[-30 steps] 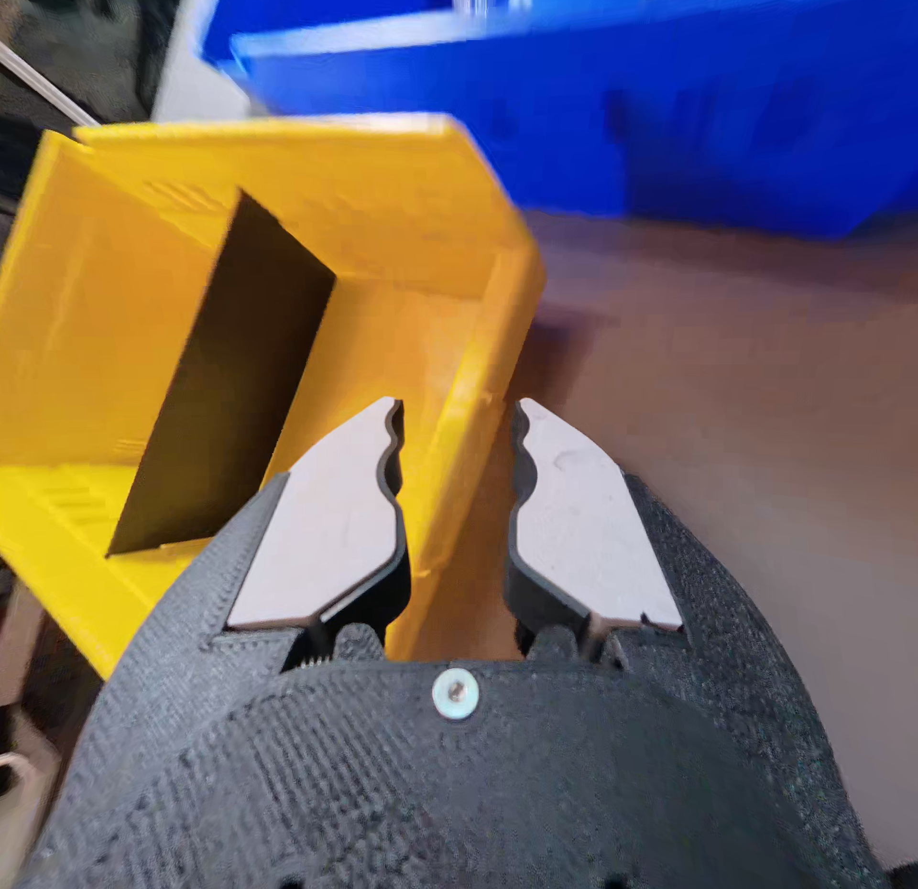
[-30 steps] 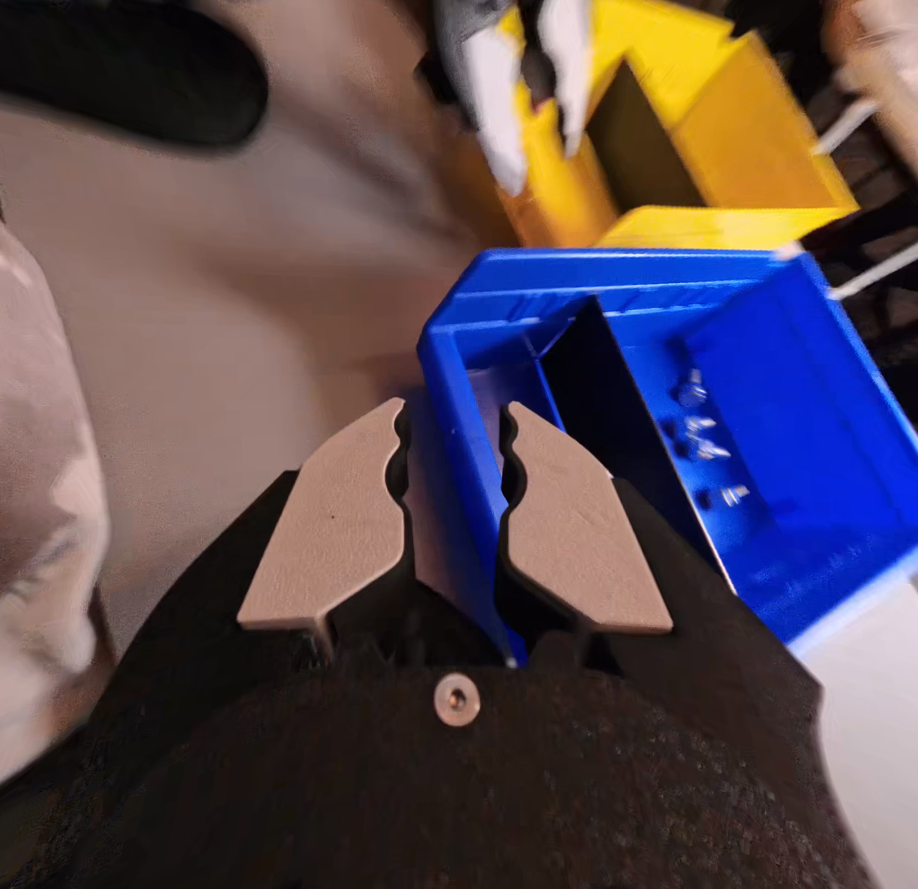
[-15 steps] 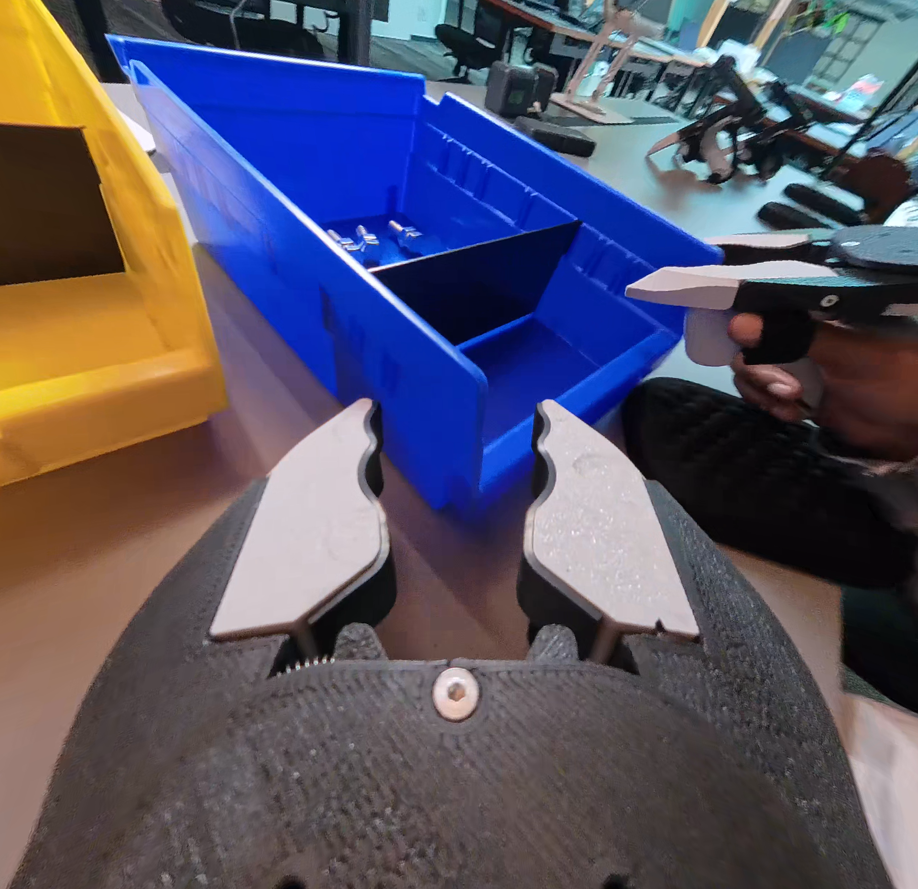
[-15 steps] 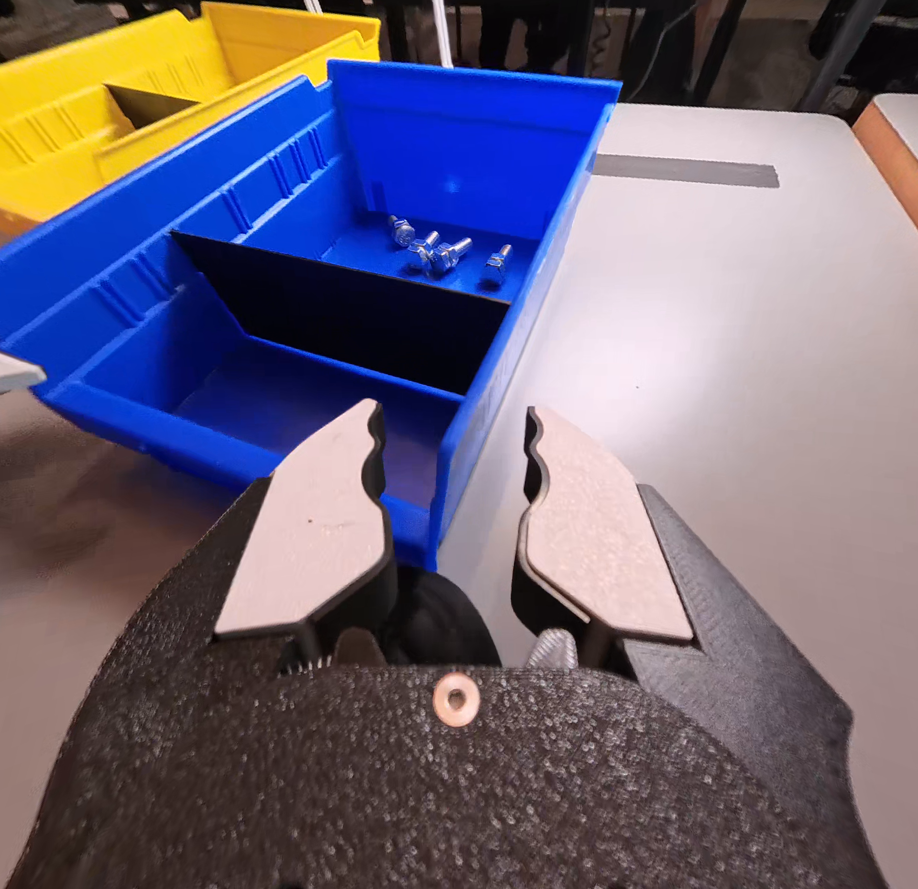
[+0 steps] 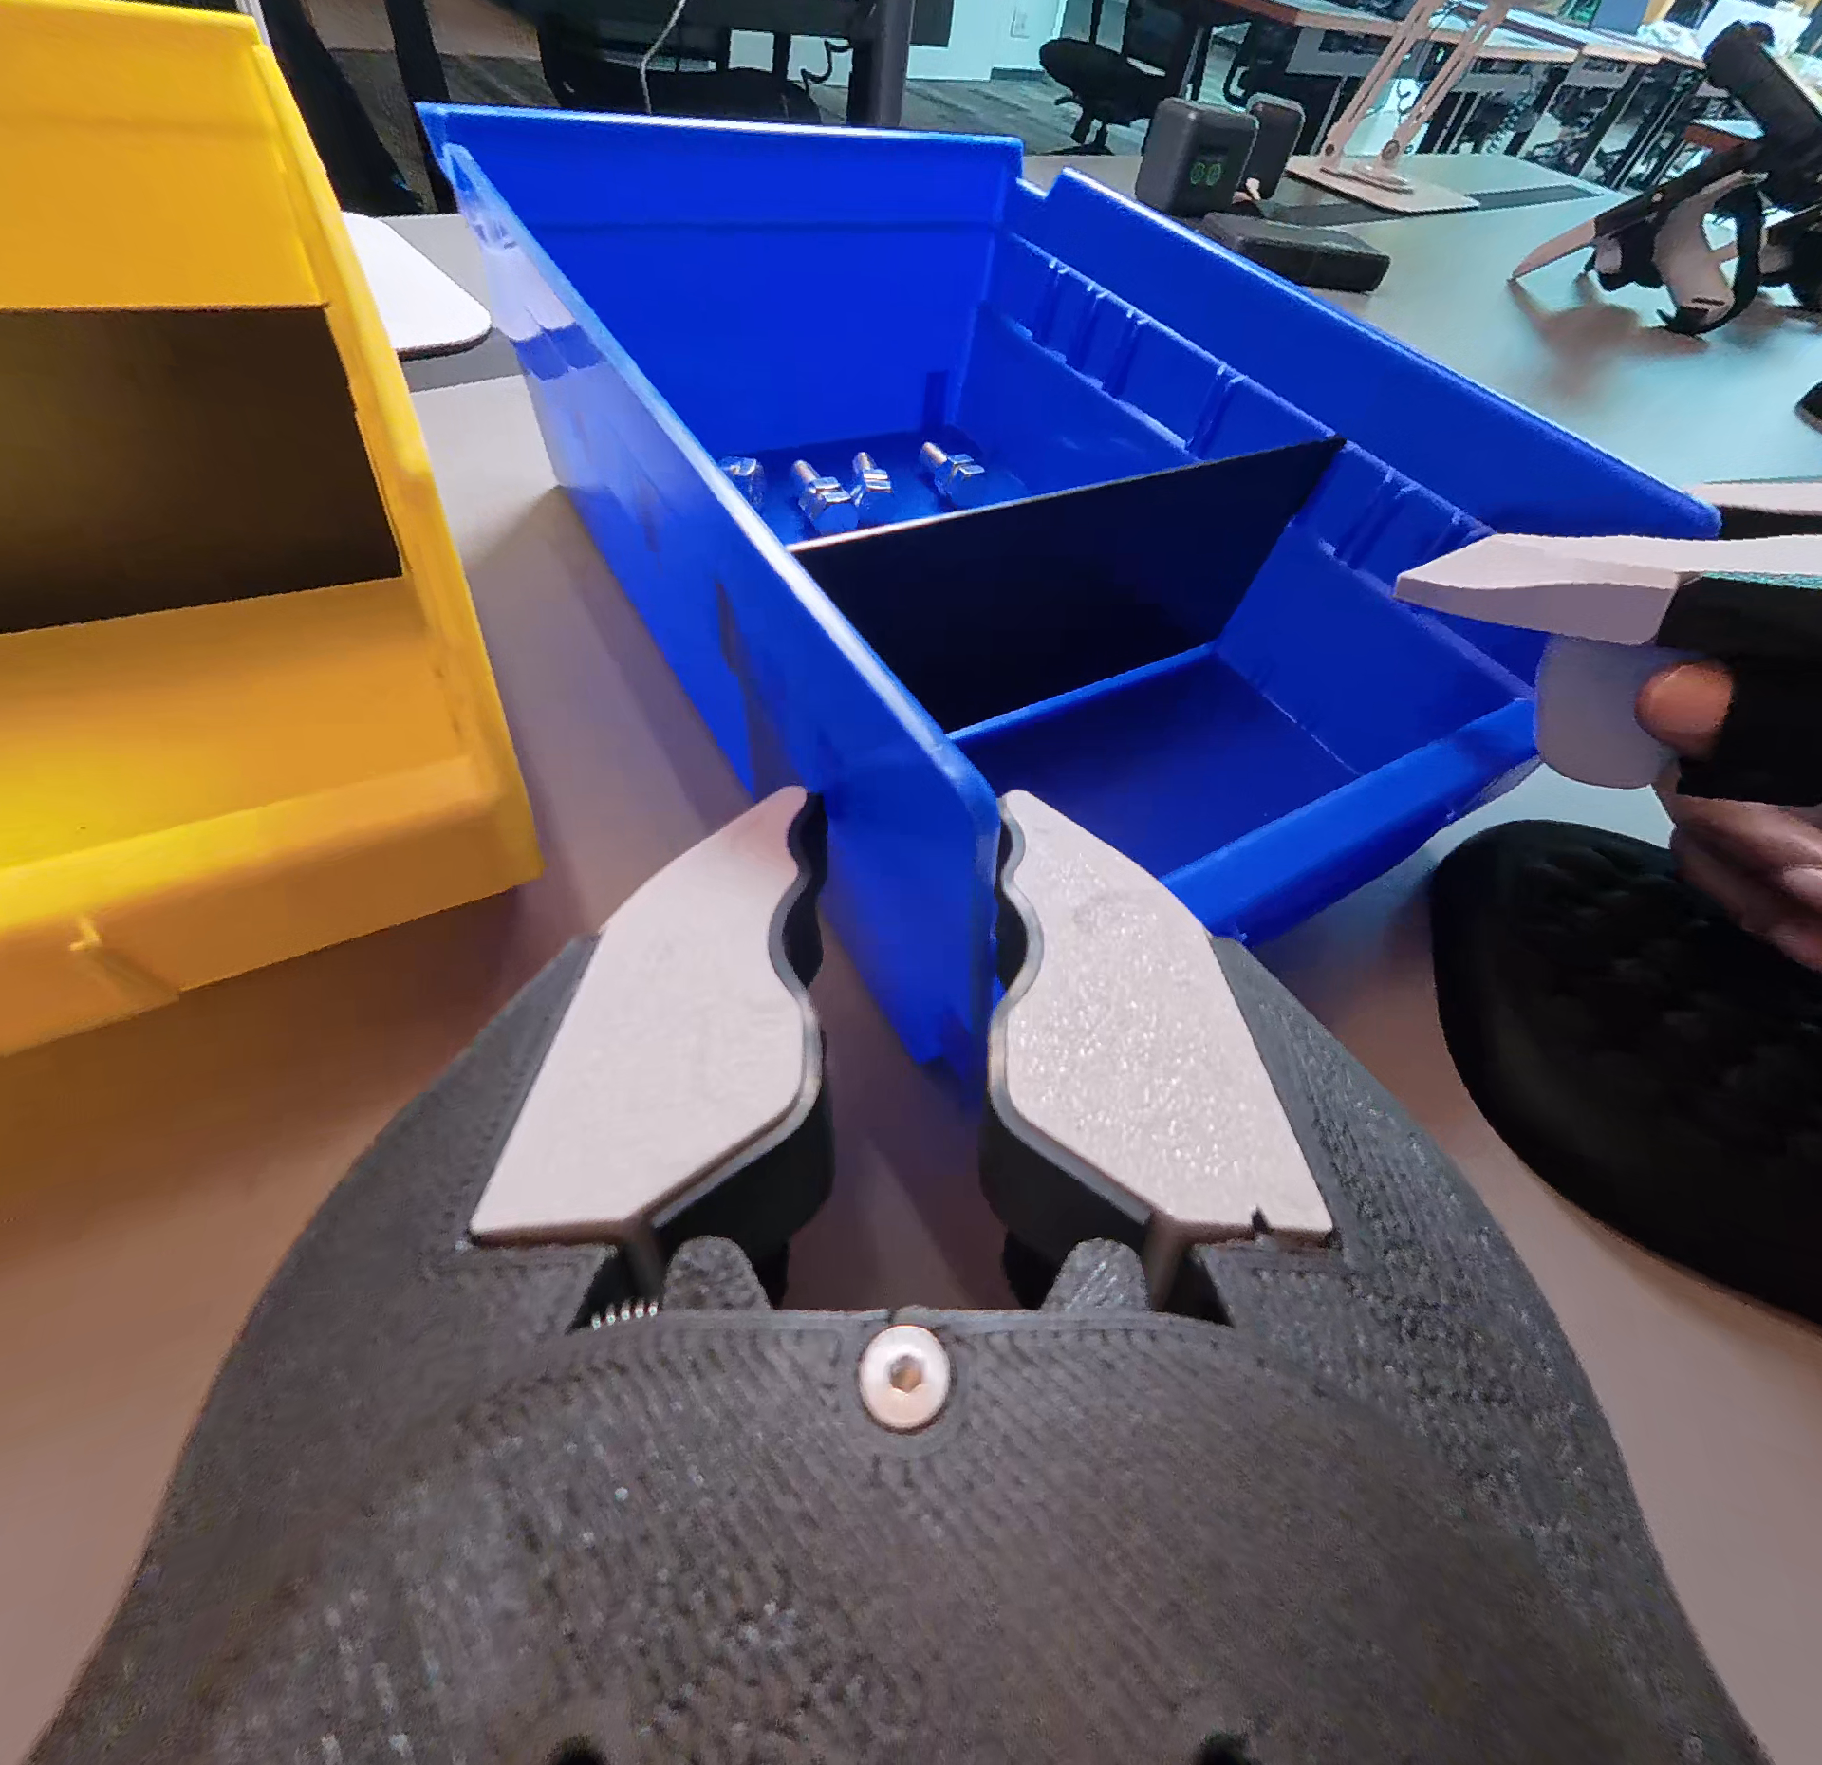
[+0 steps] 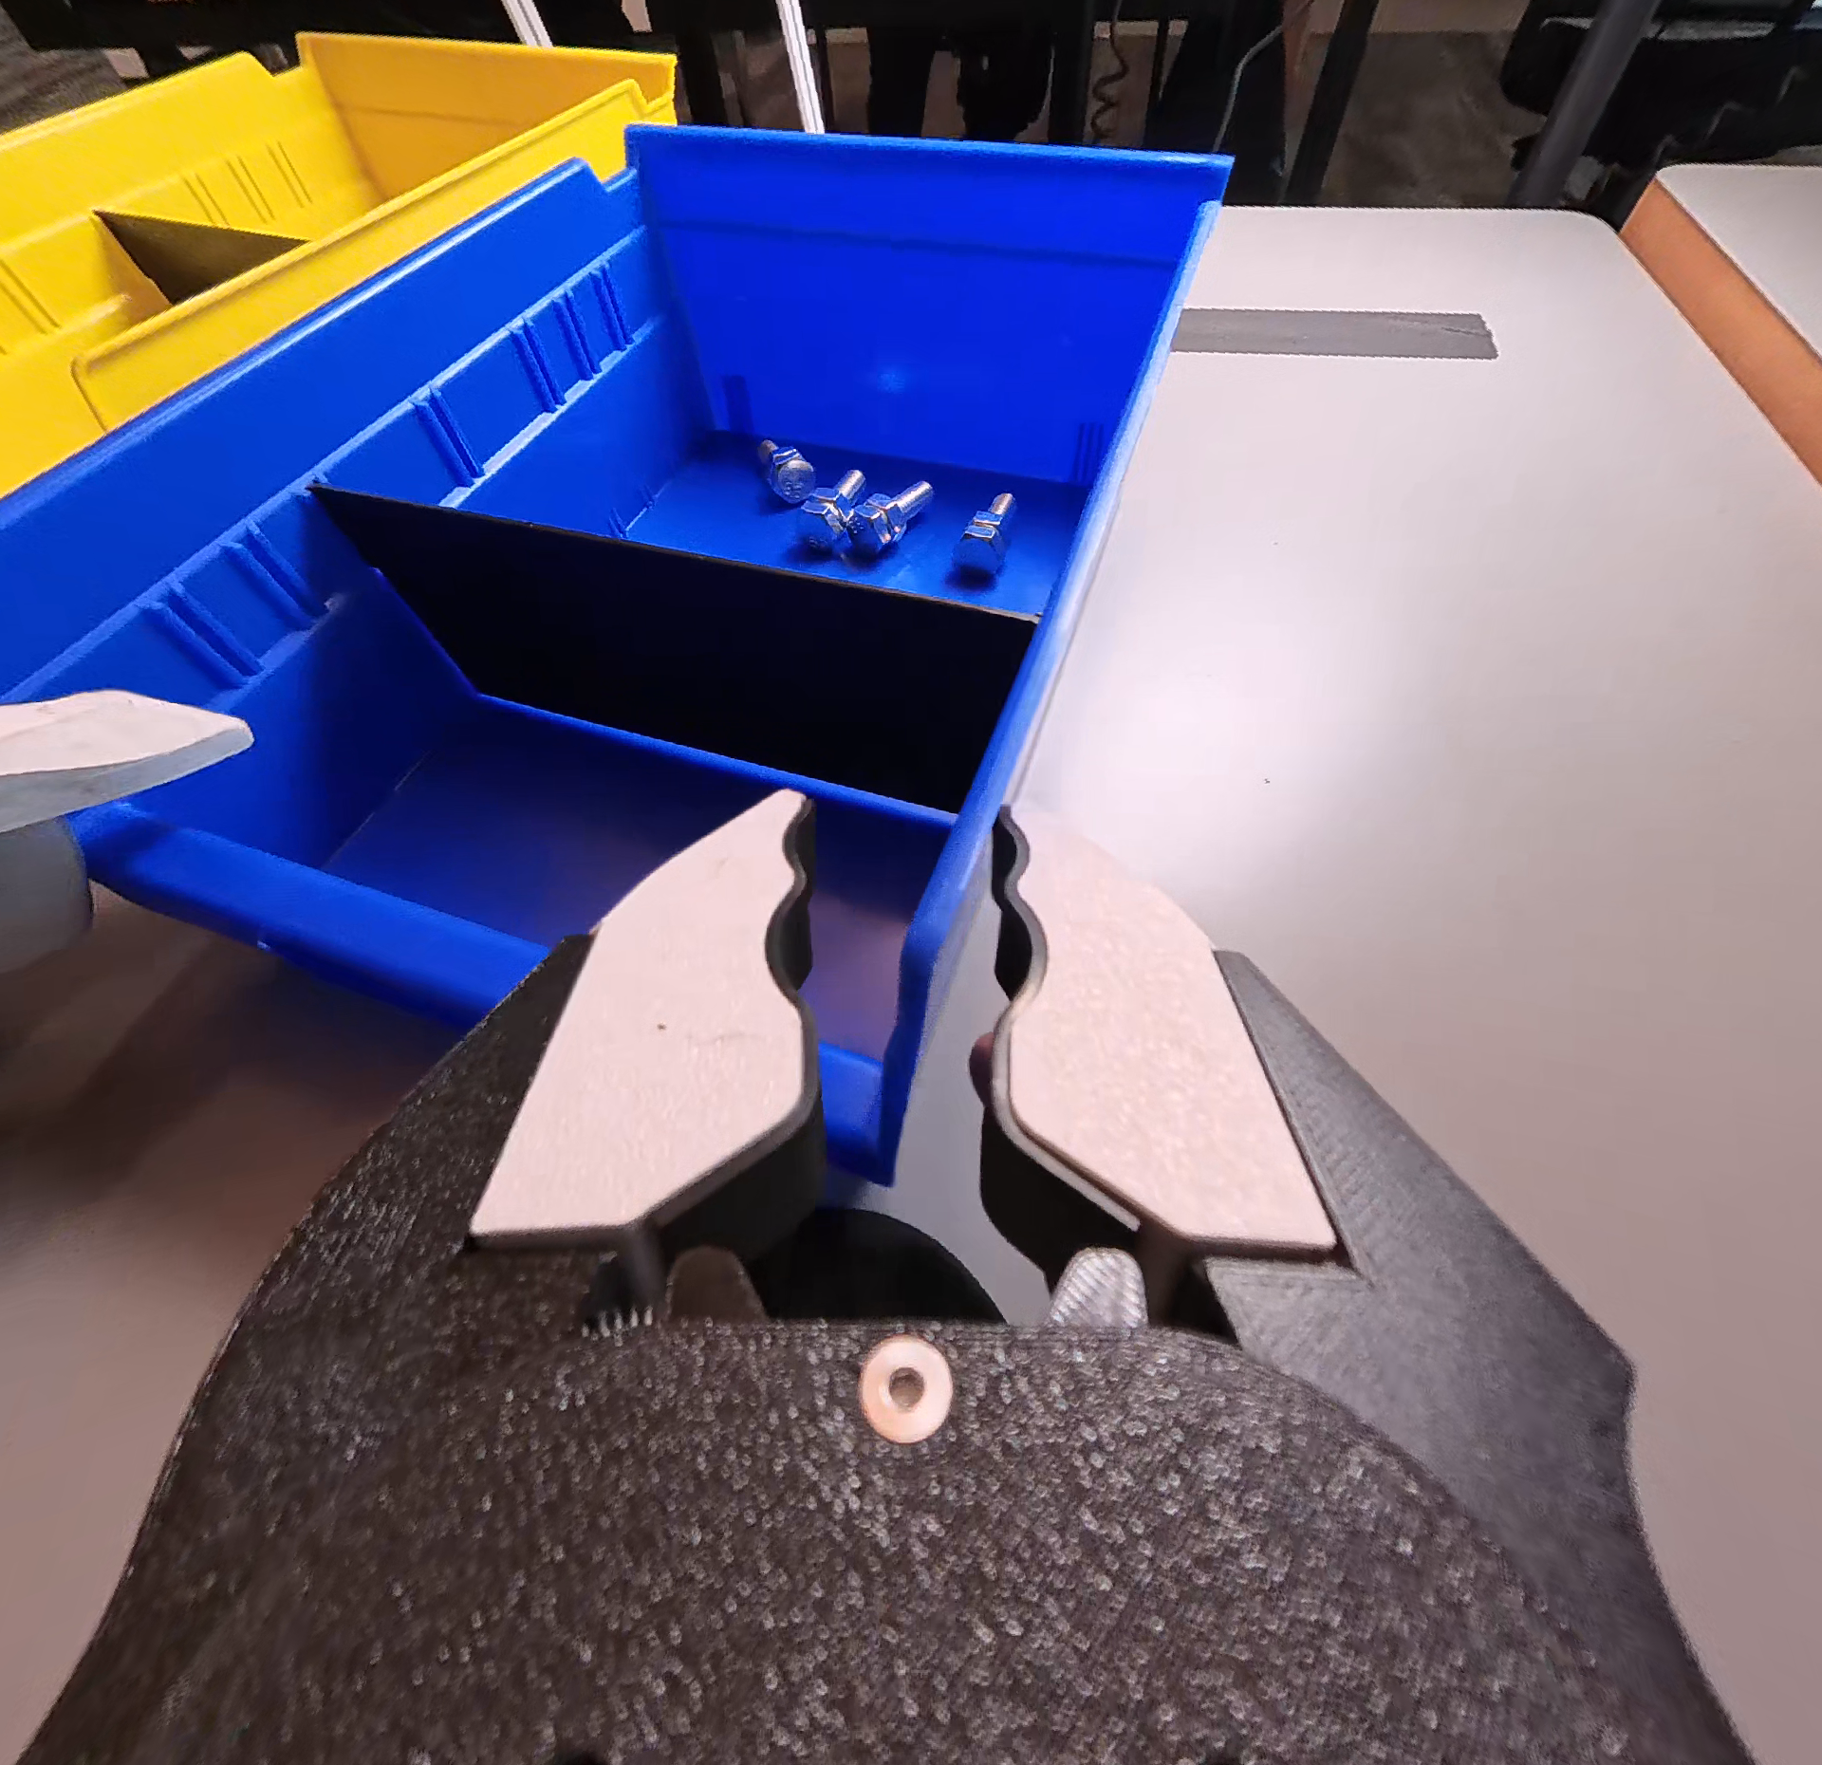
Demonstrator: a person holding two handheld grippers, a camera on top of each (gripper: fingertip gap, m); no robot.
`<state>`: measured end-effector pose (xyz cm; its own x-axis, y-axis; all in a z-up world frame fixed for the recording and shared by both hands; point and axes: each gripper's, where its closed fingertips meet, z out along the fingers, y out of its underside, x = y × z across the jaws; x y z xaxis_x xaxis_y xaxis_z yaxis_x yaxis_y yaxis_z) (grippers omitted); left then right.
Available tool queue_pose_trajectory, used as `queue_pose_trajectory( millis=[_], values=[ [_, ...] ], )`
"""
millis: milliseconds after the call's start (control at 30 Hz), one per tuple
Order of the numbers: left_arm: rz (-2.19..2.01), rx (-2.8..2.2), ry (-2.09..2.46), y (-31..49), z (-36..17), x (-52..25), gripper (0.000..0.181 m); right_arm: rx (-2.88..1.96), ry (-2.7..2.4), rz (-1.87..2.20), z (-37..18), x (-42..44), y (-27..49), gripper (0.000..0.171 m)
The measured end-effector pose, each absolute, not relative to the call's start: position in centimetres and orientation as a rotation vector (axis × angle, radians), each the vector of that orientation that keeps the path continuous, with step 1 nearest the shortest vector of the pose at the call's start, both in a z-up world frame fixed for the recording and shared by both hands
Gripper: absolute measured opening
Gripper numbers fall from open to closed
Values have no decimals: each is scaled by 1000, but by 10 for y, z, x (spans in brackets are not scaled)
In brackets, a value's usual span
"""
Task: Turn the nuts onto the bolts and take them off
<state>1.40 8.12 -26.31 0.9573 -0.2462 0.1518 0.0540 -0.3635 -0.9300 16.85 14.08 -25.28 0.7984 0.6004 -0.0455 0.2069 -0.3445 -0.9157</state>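
Blue plastic fills both views: the blue bin (image 6: 917,278) sits on the grey table (image 6: 1430,633), and our bolts (image 6: 873,520), 4 of them with nuts seemingly on, lie loose in its far compartment, upper centre of the right wrist view, behind the black divider (image 6: 690,633). Our left gripper (image 5: 902,821) and right gripper (image 6: 902,835) each have jaws apart and empty, straddling a near corner wall without clamping. We judge the bolts small, rigid, smooth and prone to roll; grip 1 across the hex head, then the nut. A yellow bin (image 5: 197,633) stands at left
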Motion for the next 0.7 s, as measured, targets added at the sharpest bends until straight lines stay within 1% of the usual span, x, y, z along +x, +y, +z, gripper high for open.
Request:
queue_pose_trajectory(
  millis=[67,100,133,300,367,467,600,700],
  values=[
    [-289,-1916,138,82,-262,12,30,-1912,-582,463,-251,172,142,25],
    [-270,-1914,144,82,-262,11,28,-1910,-565,458,-250,175,143,16],
    [-259,-1910,162,82,-261,12,28,-1907,-560,449,-249,177,143,13],
    [-215,-1874,237,72,-244,19,27,-1874,-553,411,-235,186,135,11],
    [-181,-1832,259,66,-226,20,26,-1822,-555,387,-214,188,128,11],
    [-150,-1766,262,55,-185,12,26,-1733,-580,404,-170,181,117,13],
    [-39,-1713,223,31,-128,-27,25,-1622,-633,506,-115,141,104,15],
    [58,-1716,147,4,-100,-78,25,-1574,-703,619,-88,85,94,16]
  ],
)
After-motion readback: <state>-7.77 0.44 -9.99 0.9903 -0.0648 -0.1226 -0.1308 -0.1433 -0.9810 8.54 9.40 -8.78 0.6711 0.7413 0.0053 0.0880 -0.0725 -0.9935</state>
